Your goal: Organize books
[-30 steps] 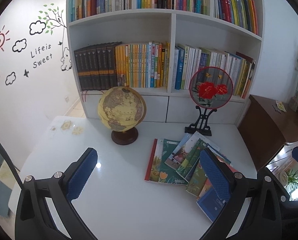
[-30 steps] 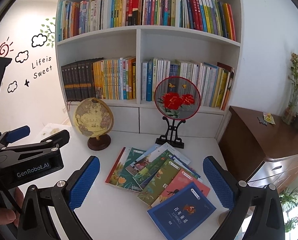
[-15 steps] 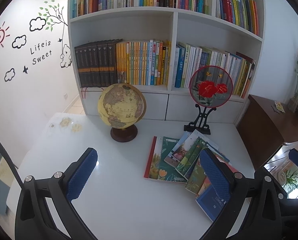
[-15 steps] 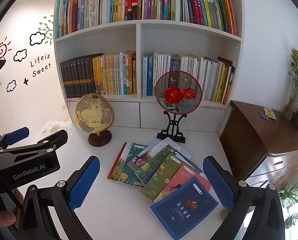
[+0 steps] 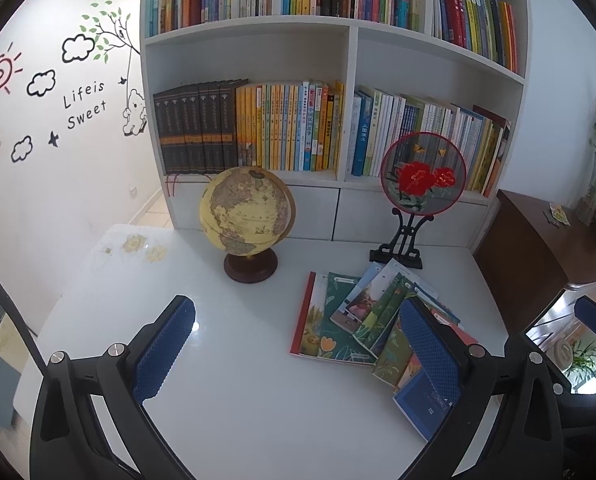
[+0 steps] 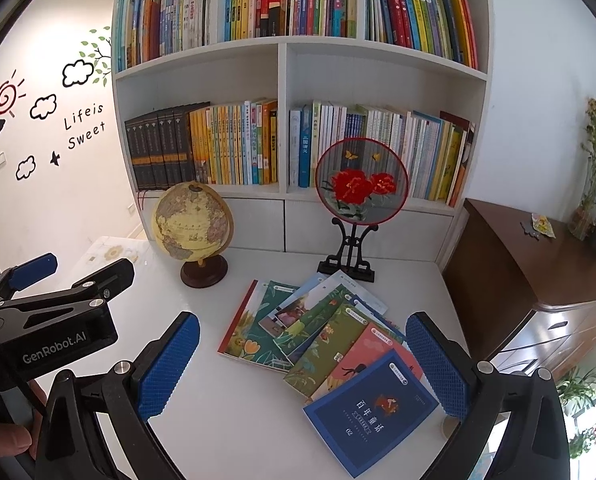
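Several thin picture books (image 6: 318, 332) lie fanned out flat on the white table (image 6: 237, 420), with a dark blue book (image 6: 372, 410) nearest on top. They also show in the left wrist view (image 5: 362, 320). My right gripper (image 6: 304, 364) is open and empty, held above the table just in front of the fan. My left gripper (image 5: 298, 350) is open and empty, left of the books; its body shows in the right wrist view (image 6: 57, 320). The white bookshelf (image 6: 283, 52) behind holds rows of upright books.
A yellow globe (image 6: 193, 222) on a dark base stands at the back of the table. A round red-flower fan on a black stand (image 6: 360, 184) stands right of it, just behind the books. A brown cabinet (image 6: 538, 264) is at the right.
Both grippers have moved slightly back and up, so the shelf, globe and books sit a little lower in view. Both stay open and empty. The books have not moved.
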The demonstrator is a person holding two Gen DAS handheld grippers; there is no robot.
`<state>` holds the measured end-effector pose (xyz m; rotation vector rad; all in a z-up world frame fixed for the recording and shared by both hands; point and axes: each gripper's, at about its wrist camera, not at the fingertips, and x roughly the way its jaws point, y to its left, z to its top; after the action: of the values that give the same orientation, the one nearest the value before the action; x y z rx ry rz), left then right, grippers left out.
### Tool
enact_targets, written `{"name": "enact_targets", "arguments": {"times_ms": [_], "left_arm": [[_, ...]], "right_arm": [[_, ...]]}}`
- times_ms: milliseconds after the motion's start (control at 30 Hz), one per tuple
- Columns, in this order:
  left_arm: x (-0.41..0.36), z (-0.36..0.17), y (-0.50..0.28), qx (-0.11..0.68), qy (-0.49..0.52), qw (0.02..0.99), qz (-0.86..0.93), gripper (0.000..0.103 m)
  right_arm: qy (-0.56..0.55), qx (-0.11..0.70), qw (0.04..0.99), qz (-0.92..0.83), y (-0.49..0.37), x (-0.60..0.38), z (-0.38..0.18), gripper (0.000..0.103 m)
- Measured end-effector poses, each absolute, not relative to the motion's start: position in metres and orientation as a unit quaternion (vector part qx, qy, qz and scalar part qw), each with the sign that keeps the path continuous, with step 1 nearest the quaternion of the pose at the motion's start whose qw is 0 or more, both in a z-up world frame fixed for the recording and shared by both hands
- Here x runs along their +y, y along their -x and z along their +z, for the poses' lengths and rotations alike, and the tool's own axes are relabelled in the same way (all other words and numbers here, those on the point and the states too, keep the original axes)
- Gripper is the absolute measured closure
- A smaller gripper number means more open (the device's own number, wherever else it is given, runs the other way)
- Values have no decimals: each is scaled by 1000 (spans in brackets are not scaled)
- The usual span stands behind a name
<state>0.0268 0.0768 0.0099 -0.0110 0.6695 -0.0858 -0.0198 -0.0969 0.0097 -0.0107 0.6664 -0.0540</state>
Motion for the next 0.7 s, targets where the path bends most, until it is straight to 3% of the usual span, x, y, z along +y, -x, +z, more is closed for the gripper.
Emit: {"name": "enact_targets", "arguments": {"times_ms": [700], "left_arm": [[75, 0, -30, 339, 2, 938, -71, 1]], "right_arm": [[5, 343, 939, -40, 19, -100, 2, 0]]}}
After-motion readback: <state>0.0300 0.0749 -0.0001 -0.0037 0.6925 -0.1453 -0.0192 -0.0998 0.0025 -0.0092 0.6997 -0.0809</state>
